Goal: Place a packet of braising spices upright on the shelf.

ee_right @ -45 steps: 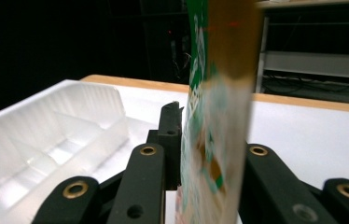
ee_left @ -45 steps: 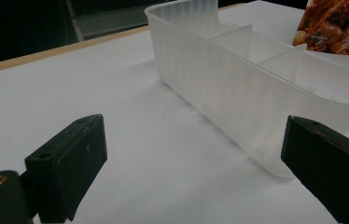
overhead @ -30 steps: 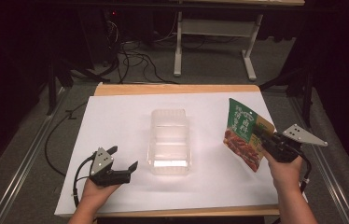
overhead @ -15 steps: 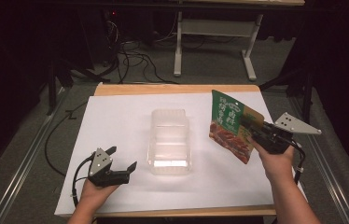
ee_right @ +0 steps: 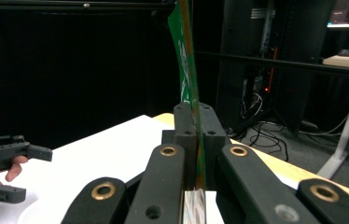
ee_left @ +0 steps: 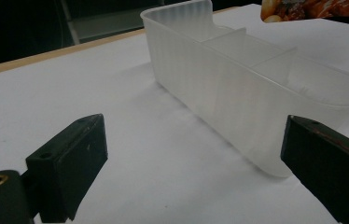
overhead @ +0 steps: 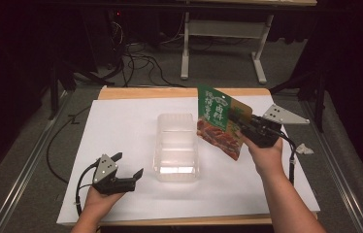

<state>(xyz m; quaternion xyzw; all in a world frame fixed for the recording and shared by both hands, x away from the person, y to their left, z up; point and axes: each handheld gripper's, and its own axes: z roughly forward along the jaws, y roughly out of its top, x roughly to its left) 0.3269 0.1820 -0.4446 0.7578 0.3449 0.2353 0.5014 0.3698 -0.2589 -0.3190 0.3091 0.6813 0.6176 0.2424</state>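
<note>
Table (overhead: 121, 121) white-covered. Clear bin (overhead: 177, 145) at centre, two dividers inside. Pouch (overhead: 218, 121) held in air right of bin, clamped edge-on in right gripper (overhead: 247, 128), jaws fully closed on it. Left gripper (overhead: 126, 165) low near bin's front-left, jaws wide apart, empty.

room: dark | floor (overhead: 29, 160): grey carpet | desk frame (overhead: 221, 46): white | cables (overhead: 140, 60): black, on floor

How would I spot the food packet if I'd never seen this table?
Find the white-covered table, then the clear plastic container at its middle. Just right of it, held in the air by the right claw, is the food pouch: flat, green-topped, the only colourful thing there.
</note>
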